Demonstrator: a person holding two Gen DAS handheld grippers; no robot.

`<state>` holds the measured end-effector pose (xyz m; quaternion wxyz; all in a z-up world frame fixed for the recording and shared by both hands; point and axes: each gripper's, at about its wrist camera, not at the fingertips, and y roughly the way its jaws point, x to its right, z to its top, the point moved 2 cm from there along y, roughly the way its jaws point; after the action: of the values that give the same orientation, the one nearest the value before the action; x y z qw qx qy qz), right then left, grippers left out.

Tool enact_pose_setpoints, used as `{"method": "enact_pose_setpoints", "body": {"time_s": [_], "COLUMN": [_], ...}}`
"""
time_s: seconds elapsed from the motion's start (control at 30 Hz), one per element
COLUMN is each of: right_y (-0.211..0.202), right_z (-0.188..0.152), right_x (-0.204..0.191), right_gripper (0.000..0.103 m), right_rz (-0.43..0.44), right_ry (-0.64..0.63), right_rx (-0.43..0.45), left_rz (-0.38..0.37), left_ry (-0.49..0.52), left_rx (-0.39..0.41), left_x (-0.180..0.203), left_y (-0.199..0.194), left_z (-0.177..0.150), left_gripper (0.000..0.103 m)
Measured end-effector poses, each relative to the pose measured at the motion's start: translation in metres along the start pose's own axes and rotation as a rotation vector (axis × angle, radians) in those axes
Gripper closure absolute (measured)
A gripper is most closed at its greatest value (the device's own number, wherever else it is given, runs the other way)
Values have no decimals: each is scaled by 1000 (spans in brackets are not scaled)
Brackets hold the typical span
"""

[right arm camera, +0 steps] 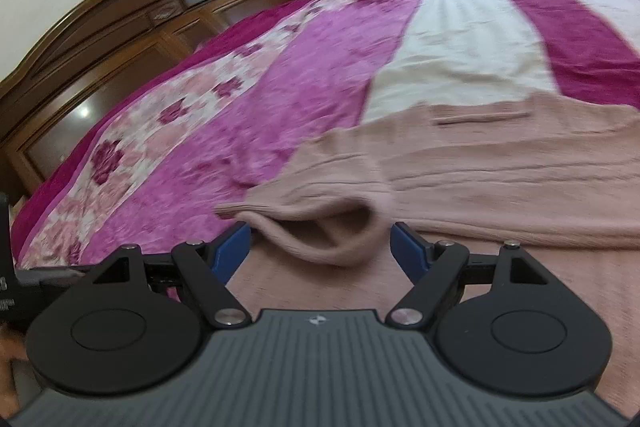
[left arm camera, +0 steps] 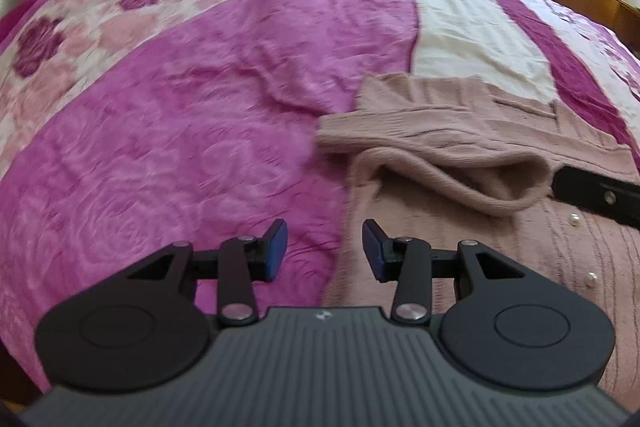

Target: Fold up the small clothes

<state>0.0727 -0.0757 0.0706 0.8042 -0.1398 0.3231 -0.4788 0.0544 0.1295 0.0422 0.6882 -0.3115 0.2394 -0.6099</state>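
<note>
- Left wrist view: left tool (left arm camera: 325,251) wide, holding nothing, poised over the sweater (left arm camera: 460,163) edge on the bed (left arm camera: 160,147). Sleeve (left arm camera: 452,183) doubled over the body, cuff gaping. Right tool's finger (left arm camera: 596,193) visible at the frame's right edge.
- Risk here: a shallow bite at the edge, grabbing one knit layer only, dragging the body askew; bedspread caught along with it.
- Right wrist view: right tool (right arm camera: 320,255) wide, nothing gripped, straddling the loose cuff (right arm camera: 332,235).
- Risk here: soft knit slipping from the pads on closing, fold springing open; pearl buttons snagging. Blurred frame, contact unclear.
</note>
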Motion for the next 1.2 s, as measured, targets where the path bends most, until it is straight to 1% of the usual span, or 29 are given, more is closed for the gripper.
{"method": "enact_pose_setpoints", "body": {"time_s": [0.17,0.3,0.4,0.47,0.57,0.67,0.73,0.77,0.8,0.83,0.87,0.93,1.0,1.07,1.2], "right_y": [44,80,111,131,153,168,175,178,178,180,181,178,169,155,125], "right_z": [13,21,26,29,30,27,24,23,21,20,20,25,36,51,87], "right_x": [-35,-64,-79,-86,-95,-98,-100,-102,-102,-103,-102,-98,-93,-88,-77], "right_gripper": [21,21,21,21,21,21,23,26,39,56,76,91,93,94,94], "right_rz": [39,73,98,91,65,47,33,23,15,-2,-17,-7,8,15,-2], "right_ry": [-72,-150,-193,-217,-261,-302,-333,-356,-376,-392,-398,-380,-345,-322,-303], "right_rx": [-53,-84,-137,-176,-204,-237,-250,-248,-244,-241,-237,-219,-180,-122,-17], "left_rz": [16,16,12,9,3,3,0,-1,-2,-3,-6,-15,-23,-30,-66], "left_ry": [-46,-63,-65,-73,-90,-99,-107,-110,-112,-114,-114,-109,-97,-80,-52], "left_rx": [-15,-20,-21,-23,-28,-31,-33,-33,-34,-33,-31,-26,-17,-7,5], "left_x": [-17,-25,-29,-32,-37,-40,-42,-43,-43,-43,-43,-41,-36,-29,-12], "left_y": [1,2,3,4,6,8,9,10,10,10,10,10,11,12,18], "left_z": [-5,-9,-11,-12,-14,-15,-16,-16,-16,-16,-15,-14,-10,-6,3], "left_gripper": [60,60,60,60,60,60,60,60,60,60,60,60,60,60,60]}}
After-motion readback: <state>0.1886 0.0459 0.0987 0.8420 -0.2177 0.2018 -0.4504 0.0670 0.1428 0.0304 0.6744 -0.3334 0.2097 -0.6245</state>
